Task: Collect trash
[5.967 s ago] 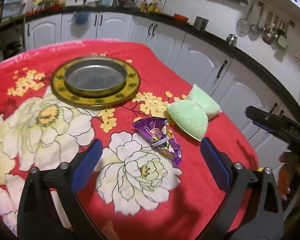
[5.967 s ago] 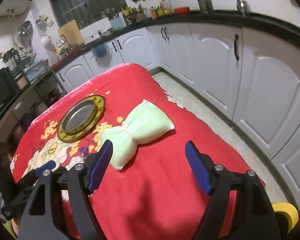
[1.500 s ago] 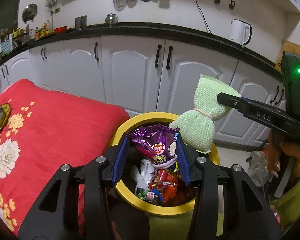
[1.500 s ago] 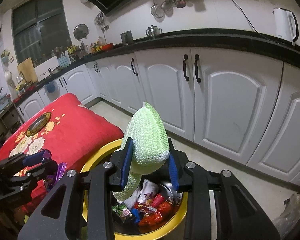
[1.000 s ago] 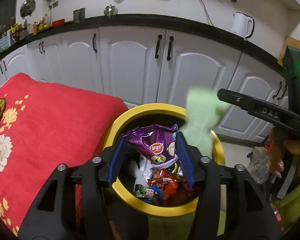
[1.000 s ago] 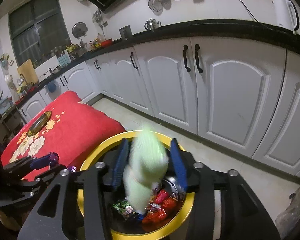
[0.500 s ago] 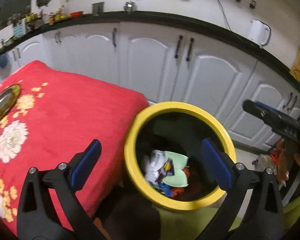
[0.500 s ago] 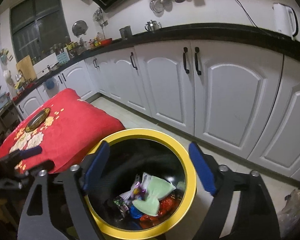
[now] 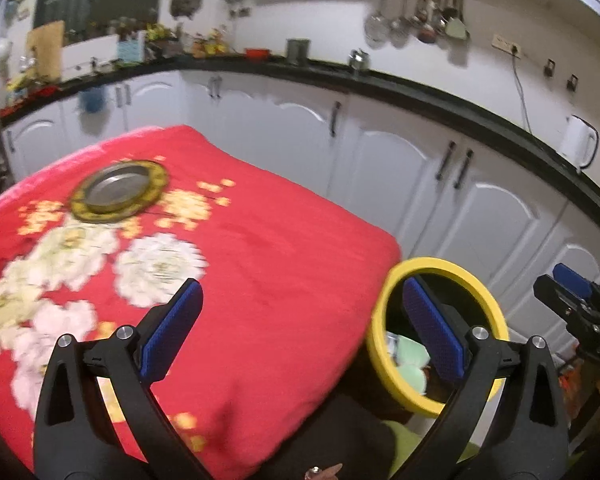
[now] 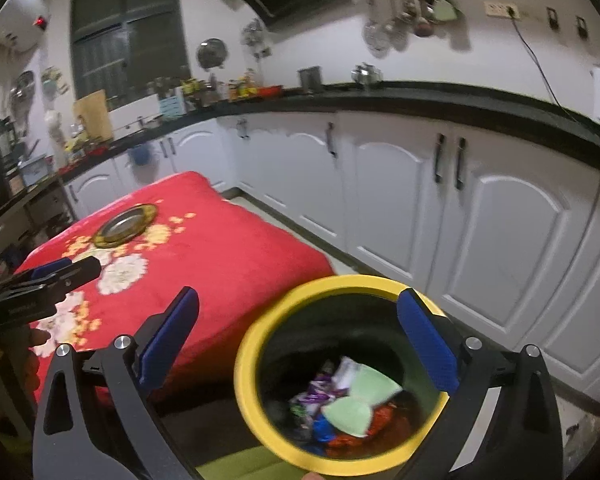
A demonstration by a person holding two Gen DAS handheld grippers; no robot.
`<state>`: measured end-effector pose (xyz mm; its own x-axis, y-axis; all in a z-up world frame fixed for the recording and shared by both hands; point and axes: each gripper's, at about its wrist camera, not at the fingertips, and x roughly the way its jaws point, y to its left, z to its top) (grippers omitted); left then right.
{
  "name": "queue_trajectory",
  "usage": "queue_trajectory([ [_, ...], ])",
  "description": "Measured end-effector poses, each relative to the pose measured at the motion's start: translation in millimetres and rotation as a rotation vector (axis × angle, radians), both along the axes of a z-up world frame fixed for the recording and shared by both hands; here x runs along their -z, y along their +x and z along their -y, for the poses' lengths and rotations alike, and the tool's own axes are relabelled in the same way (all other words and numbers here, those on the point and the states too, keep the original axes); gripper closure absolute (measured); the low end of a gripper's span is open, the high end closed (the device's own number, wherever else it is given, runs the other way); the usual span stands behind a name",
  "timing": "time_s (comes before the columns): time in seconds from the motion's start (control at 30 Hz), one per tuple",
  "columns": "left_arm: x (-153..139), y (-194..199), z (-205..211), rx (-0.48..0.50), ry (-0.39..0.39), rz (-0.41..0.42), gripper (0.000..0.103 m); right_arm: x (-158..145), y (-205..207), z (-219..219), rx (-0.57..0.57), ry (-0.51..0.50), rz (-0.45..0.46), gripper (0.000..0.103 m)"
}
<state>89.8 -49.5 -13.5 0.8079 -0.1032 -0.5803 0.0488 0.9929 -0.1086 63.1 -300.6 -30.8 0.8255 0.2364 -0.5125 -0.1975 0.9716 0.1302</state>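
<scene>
Dim indoor light, motion blur (heavy fisheye bending at edges).

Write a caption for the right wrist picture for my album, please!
Open right gripper above the yellow-rimmed trash bin, green mesh pouch and purple wrapper lying inside.

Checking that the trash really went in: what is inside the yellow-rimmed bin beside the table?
Inside the yellow-rimmed bin lie a green mesh pouch, a purple snack wrapper and red and blue wrappers. Whatever lies beneath them is covered.
</scene>
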Motion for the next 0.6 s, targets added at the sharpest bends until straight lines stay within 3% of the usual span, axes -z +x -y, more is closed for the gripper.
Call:
queue_trajectory([
  [0.37, -29.0, -60.6, -51.4, -0.099, 0.027, 0.126, 0.011, -32.0, -40.7, -71.1, -0.065, 0.015, 0.169, 0.006],
  [0.6, -29.7, -94.9, -54.9, -0.102, 0.047, 0.196, 0.011, -29.9, -69.6, -92.1, -0.077, -0.02, 0.283, 0.006],
])
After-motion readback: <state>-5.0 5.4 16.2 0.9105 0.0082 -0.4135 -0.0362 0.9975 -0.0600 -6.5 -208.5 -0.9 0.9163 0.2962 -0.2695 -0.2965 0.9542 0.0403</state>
